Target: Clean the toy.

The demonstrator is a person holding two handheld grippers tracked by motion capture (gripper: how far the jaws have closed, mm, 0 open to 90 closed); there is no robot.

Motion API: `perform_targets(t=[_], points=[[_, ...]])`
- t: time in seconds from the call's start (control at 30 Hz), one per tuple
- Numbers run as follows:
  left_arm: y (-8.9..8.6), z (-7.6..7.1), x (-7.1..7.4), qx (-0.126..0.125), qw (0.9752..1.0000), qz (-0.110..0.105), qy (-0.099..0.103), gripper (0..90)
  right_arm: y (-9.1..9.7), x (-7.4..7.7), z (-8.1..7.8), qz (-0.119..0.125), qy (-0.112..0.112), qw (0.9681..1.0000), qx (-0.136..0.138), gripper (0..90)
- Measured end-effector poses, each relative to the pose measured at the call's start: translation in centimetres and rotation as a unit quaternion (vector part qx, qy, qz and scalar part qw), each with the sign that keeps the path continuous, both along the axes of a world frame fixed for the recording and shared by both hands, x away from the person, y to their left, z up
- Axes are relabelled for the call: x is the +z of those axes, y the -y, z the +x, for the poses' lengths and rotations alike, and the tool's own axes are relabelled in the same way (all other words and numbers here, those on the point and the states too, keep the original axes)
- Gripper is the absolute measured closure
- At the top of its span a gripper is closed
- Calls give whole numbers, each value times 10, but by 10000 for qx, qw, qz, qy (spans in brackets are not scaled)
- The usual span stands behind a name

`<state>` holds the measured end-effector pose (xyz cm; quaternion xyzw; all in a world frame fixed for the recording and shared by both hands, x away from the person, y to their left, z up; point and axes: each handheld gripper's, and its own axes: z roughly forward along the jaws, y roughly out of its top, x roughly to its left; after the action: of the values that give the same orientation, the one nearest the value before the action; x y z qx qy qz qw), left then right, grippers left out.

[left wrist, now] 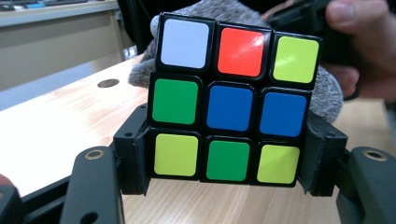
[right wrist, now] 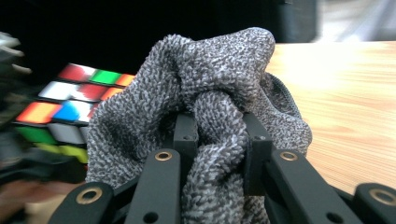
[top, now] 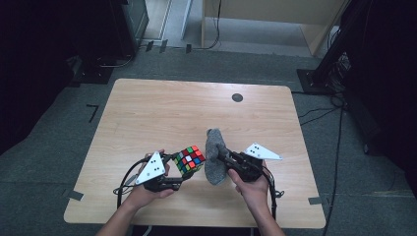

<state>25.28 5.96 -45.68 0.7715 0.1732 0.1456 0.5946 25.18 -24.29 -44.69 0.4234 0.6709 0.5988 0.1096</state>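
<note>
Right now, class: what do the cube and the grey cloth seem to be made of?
Cube: probably hard plastic, black frame with glossy coloured tiles; the red tile shows glare.
Grey cloth: looks like looped terry or knit fabric, matte, bunched softly between the fingers.

The high view looks forward and down from above the person's side onto the whole wooden table (top: 162, 113), from some way off. The left gripper view sits very near the Rubik's cube (left wrist: 229, 98), facing across the tabletop. The right gripper view looks closely at the grey cloth (right wrist: 210, 88). All three share cube and cloth.
</note>
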Motion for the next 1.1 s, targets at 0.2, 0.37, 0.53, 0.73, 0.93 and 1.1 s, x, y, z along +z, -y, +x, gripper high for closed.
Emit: perform_targets(t=[0.2, 0.37, 0.53, 0.73, 0.93, 1.1], points=[[-5, 2, 2, -154, 9992, -304, -185, 336, -25, -8, -3, -75, 275, 9967, 765, 749], [-10, 4, 4, -143, 9984, -475, -255, 336, -37, -21, -1, -453, 81, 9928, 1101, 748], [-8, 4, 3, -180, 9986, -418, -269, 336, -28, -10, -5, -164, 499, 9964, 671, 748], [-10, 5, 3, -149, 9978, -546, -346, 336, -33, -12, -7, -252, 550, 9949, 809, 749], [-18, 11, 4, 229, 9866, -1443, -720, 336, -55, -30, -10, -489, 329, 9902, 1267, 744], [-10, 8, -1, 223, 9857, -1463, -807, 336, -78, -27, -23, -363, 633, 9869, 1440, 744]])
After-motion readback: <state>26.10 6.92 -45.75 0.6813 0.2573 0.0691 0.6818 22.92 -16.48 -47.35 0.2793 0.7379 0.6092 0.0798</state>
